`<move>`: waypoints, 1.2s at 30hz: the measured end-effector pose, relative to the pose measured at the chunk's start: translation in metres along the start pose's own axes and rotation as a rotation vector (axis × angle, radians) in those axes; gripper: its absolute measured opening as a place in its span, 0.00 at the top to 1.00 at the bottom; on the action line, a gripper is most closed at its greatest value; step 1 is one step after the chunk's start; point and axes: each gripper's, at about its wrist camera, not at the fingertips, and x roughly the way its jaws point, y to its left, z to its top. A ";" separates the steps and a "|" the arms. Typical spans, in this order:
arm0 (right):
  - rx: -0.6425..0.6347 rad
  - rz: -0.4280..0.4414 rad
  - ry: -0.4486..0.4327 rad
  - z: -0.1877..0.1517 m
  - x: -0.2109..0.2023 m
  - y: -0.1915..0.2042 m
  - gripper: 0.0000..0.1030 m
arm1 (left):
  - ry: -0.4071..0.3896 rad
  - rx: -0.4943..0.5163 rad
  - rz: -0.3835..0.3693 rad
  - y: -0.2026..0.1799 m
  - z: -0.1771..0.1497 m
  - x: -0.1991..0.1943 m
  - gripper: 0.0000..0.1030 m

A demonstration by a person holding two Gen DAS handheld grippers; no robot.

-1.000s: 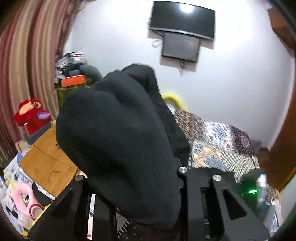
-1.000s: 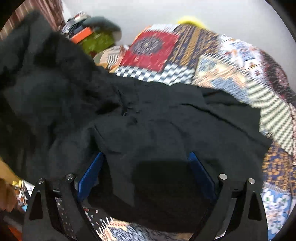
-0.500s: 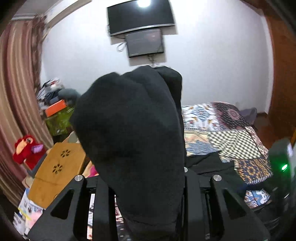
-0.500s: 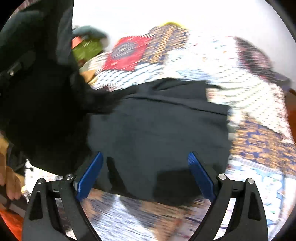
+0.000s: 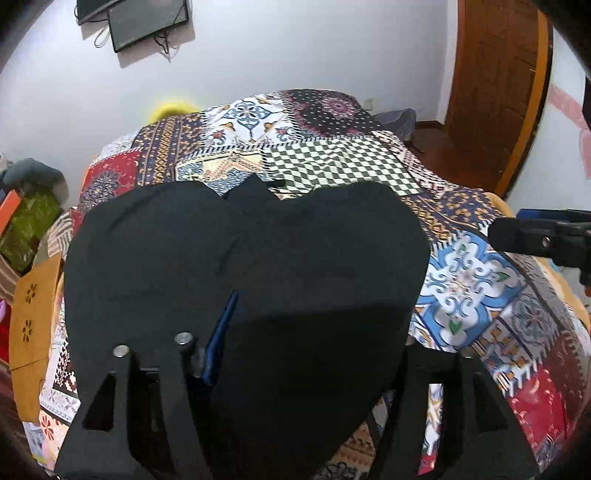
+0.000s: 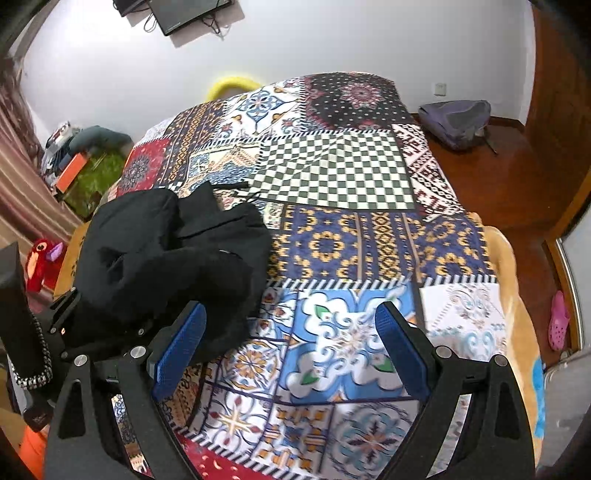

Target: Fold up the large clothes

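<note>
A large black garment (image 5: 243,266) lies bunched on the patchwork bedspread (image 5: 469,288). In the left wrist view it drapes over my left gripper (image 5: 295,350); one blue pad (image 5: 221,332) shows, the right finger is covered, and the jaws stand wide apart. In the right wrist view the garment (image 6: 173,258) is heaped at the bed's left side, over the left gripper's body. My right gripper (image 6: 291,350) is open and empty above the bedspread (image 6: 332,240), its left pad (image 6: 177,350) next to the cloth's edge. The right gripper also shows in the left wrist view (image 5: 543,240).
A wooden stool (image 5: 33,314) and a red plush toy (image 6: 40,258) stand left of the bed. A grey backpack (image 6: 458,122) lies on the floor at the far right. A wooden door (image 5: 495,88) and wall screens (image 5: 147,22) are beyond.
The left gripper has swung down from pointing at the wall with the cloth raised; the garment now lies on the bed. The right gripper has drawn back off the garment.
</note>
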 end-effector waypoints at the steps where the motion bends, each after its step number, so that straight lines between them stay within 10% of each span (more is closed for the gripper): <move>1: -0.004 -0.001 -0.002 0.001 -0.002 -0.002 0.11 | 0.014 -0.010 -0.019 0.001 0.002 -0.003 0.33; 15: -0.088 0.106 -0.090 0.012 -0.032 0.039 0.11 | -0.021 -0.010 -0.066 0.015 -0.018 -0.079 0.18; 23: -0.133 0.192 -0.063 0.016 -0.016 0.079 0.11 | -0.143 -0.031 0.061 0.058 -0.028 -0.126 0.09; 36: -0.195 0.175 0.049 0.012 0.037 0.105 0.11 | 0.004 -0.184 0.105 0.107 -0.055 -0.068 0.08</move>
